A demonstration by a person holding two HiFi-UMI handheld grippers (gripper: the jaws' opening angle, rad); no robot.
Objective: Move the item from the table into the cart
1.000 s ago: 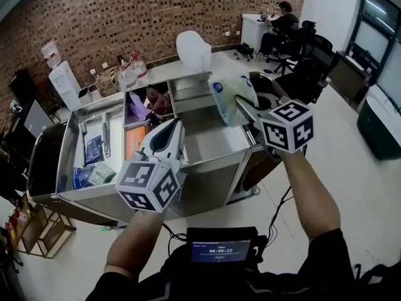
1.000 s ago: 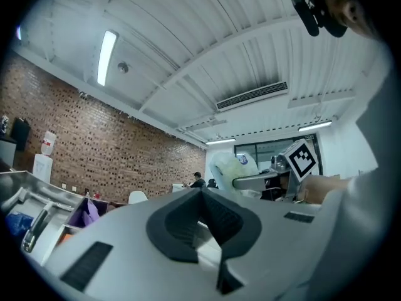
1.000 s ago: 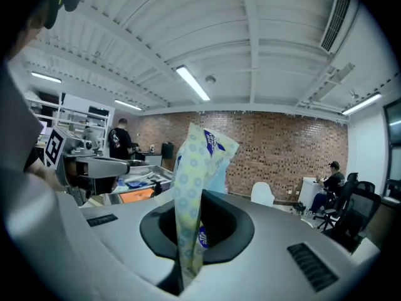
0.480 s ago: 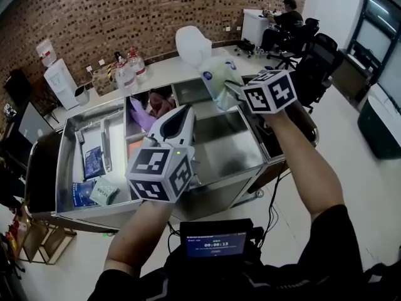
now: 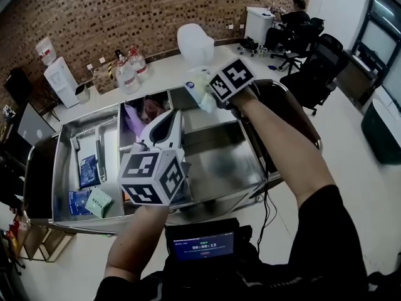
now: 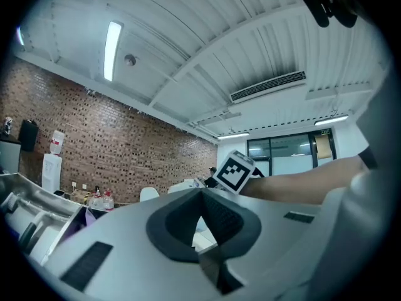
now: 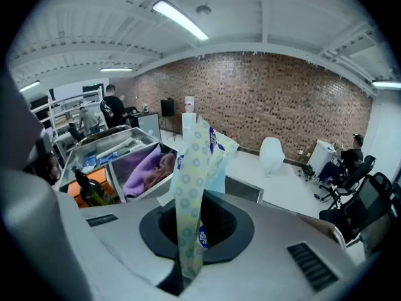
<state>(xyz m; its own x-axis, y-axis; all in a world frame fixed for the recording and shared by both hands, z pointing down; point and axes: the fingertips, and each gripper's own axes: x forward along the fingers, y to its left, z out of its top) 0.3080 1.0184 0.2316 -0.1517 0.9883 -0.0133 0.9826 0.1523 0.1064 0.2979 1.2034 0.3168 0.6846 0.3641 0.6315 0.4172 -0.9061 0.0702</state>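
Note:
A soft tissue pack (image 5: 198,86), pale with blue dots, hangs from my right gripper (image 5: 208,91), which is shut on its edge. In the right gripper view the pack (image 7: 193,168) stands straight up out of the closed jaws of that gripper (image 7: 190,231). It is held above the back of the steel cart (image 5: 225,162), near the middle compartments. My left gripper (image 5: 168,120) hovers level over the cart's centre, shut, with nothing in it. Its view shows the left gripper's (image 6: 203,196) jaws meeting and the right marker cube (image 6: 234,170) beyond.
The cart's left tray holds blue packets (image 5: 88,169) and a green one (image 5: 98,201). Purple cloth (image 5: 133,116) fills a back compartment. Behind stands a white table (image 5: 163,68) with bottles (image 5: 128,74) and a white chair (image 5: 193,44). Black office chairs (image 5: 316,58) and a seated person (image 5: 296,16) are at right.
My right gripper carried the tissue pack leftward and lower, from beside the cart's right edge to over its back middle. My left gripper shifted across the cart too.

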